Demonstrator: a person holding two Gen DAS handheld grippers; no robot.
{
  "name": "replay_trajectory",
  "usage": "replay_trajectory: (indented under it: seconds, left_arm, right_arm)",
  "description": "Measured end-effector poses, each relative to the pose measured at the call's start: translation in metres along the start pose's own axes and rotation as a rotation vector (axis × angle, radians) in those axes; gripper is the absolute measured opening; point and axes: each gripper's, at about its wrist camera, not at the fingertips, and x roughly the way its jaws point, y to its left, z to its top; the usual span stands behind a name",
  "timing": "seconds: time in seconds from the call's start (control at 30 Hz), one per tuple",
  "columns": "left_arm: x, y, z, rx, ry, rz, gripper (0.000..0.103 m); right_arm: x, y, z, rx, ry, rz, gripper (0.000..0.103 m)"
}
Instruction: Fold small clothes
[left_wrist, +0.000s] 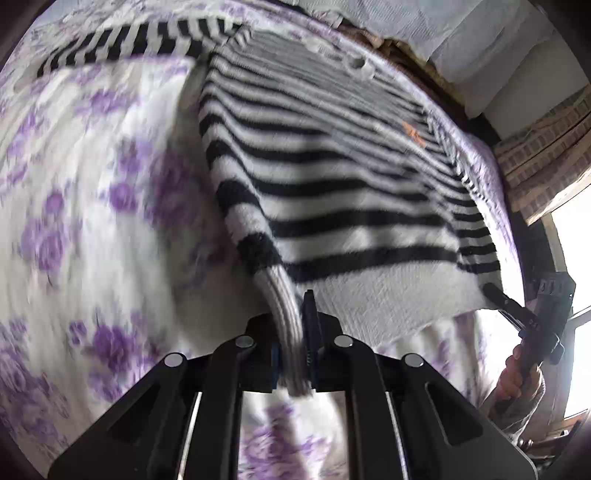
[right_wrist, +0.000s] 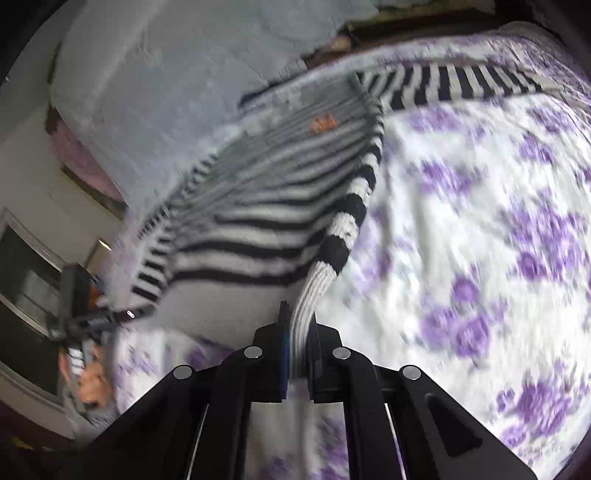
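Note:
A black-and-white striped sweater (left_wrist: 332, 177) (right_wrist: 258, 221) lies spread on a bed sheet printed with purple flowers (left_wrist: 92, 184) (right_wrist: 480, 221). It has a small orange mark (left_wrist: 415, 134) on its chest, and one sleeve (left_wrist: 129, 40) (right_wrist: 461, 85) stretches sideways at the far end. My left gripper (left_wrist: 293, 317) is shut on the ribbed white hem at one near corner. My right gripper (right_wrist: 300, 321) is shut on the ribbed hem at the other near corner. Each view shows the other gripper (left_wrist: 495, 291) (right_wrist: 136, 314) at the opposite hem corner, with a hand (left_wrist: 517, 373) on its handle.
A pale grey cover or pillow (left_wrist: 461, 37) (right_wrist: 166, 74) lies beyond the sweater at the head of the bed. A bright window (left_wrist: 576, 240) and a patterned curtain (left_wrist: 543, 147) stand at the bed's side. Flowered sheet extends on both sides of the sweater.

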Motion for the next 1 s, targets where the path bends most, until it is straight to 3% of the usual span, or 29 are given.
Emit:
replay_trajectory:
  seconds: [0.07, 0.13, 0.2, 0.27, 0.33, 0.43, 0.47, 0.53, 0.6, 0.7, 0.73, 0.8, 0.87, 0.9, 1.0]
  left_arm:
    - [0.004, 0.006, -0.004, -0.010, 0.006, -0.006, 0.013]
    - [-0.005, 0.008, -0.004, -0.011, 0.003, -0.007, 0.017]
    - [-0.028, 0.006, -0.006, 0.017, -0.039, 0.037, 0.032]
    - [-0.054, 0.003, -0.005, 0.040, -0.131, 0.131, 0.065]
    - [-0.081, -0.009, 0.013, 0.071, -0.238, 0.202, 0.074]
    - [-0.085, -0.035, 0.049, 0.126, -0.279, 0.157, 0.078]
    - [-0.079, -0.042, 0.060, 0.132, -0.281, 0.143, 0.082]
    - [-0.052, -0.056, 0.084, 0.149, -0.261, 0.139, 0.087]
    - [-0.015, -0.064, 0.099, 0.176, -0.203, 0.188, 0.087]
    - [0.067, -0.045, 0.108, 0.174, -0.019, 0.357, 0.092]
    - [0.071, -0.041, 0.107, 0.177, -0.044, 0.348, 0.099]
    - [0.061, -0.044, 0.110, 0.191, -0.072, 0.348, 0.099]
    - [0.046, -0.052, 0.119, 0.188, -0.102, 0.299, 0.098]
    - [0.040, -0.056, 0.124, 0.195, -0.129, 0.287, 0.098]
    - [0.025, -0.088, 0.153, 0.252, -0.223, 0.334, 0.098]
  right_arm:
    - [0.010, -0.009, -0.006, -0.035, 0.046, -0.046, 0.008]
    - [0.000, -0.004, -0.005, -0.062, 0.022, -0.068, 0.016]
    - [-0.019, 0.002, 0.002, -0.087, -0.043, -0.116, 0.026]
    - [-0.035, 0.008, 0.013, -0.131, -0.111, -0.177, 0.036]
    - [-0.042, 0.024, 0.040, -0.177, -0.157, -0.172, 0.041]
    - [-0.028, 0.052, 0.066, -0.224, -0.190, -0.120, 0.062]
    - [-0.031, 0.055, 0.064, -0.240, -0.189, -0.112, 0.065]
    - [0.015, 0.077, 0.085, -0.272, -0.130, -0.102, 0.066]
    - [0.050, 0.075, 0.092, -0.261, -0.048, -0.097, 0.066]
    - [0.088, 0.042, 0.084, -0.225, 0.045, -0.102, 0.068]
    - [0.084, 0.042, 0.082, -0.248, 0.003, -0.083, 0.068]
    - [0.067, 0.033, 0.091, -0.232, 0.011, -0.074, 0.068]
    - [0.045, 0.019, 0.103, -0.178, -0.064, -0.033, 0.076]
    - [0.027, 0.006, 0.119, -0.134, -0.136, -0.046, 0.081]
    - [-0.012, -0.055, 0.163, 0.050, -0.289, -0.149, 0.082]
